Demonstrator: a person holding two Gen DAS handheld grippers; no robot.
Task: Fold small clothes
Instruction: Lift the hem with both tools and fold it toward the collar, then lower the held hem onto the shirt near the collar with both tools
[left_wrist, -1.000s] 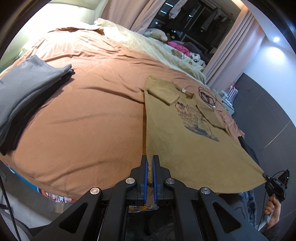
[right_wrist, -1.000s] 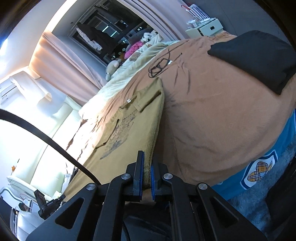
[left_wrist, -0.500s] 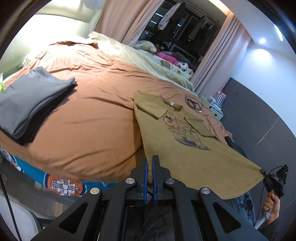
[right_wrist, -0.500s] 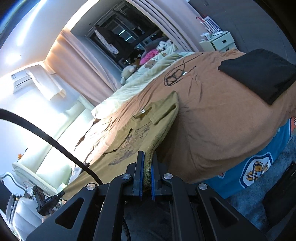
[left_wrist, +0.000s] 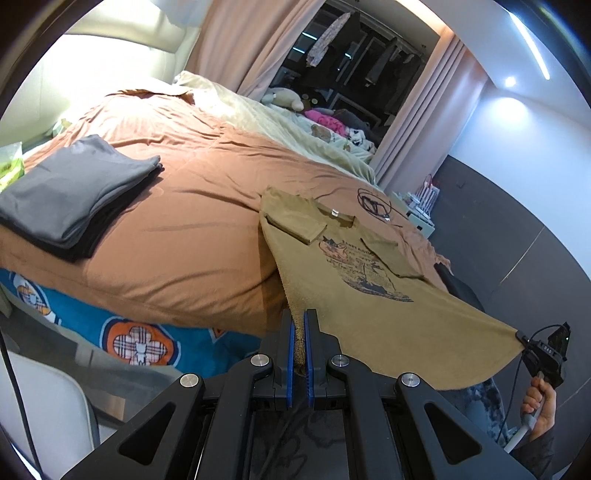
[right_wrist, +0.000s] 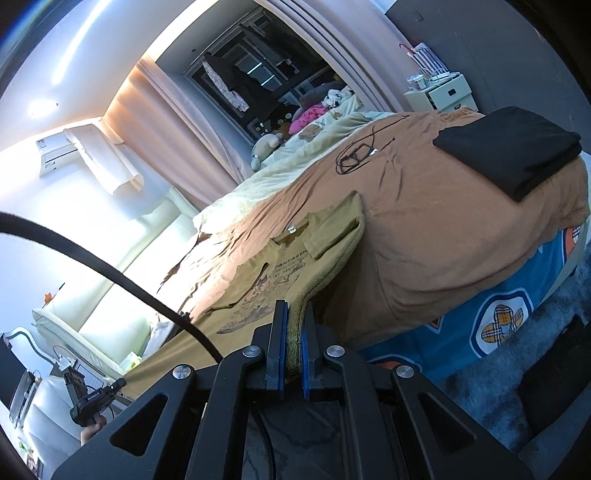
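Bare brown bedspread (left_wrist: 192, 236) lies open across the middle of the left wrist frame, between the grey folded stack (left_wrist: 70, 192) at left and the olive T-shirt (left_wrist: 354, 288) at right. A tangled black cable (left_wrist: 373, 203) sits just beyond the shirt's collar. In the right wrist frame, a folded black garment (right_wrist: 513, 147) occupies the upper right.

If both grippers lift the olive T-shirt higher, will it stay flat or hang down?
Probably it hangs: the olive T-shirt already dips between the left gripper and right gripper. It looks light and floppy. The folded sleeves may fall open.
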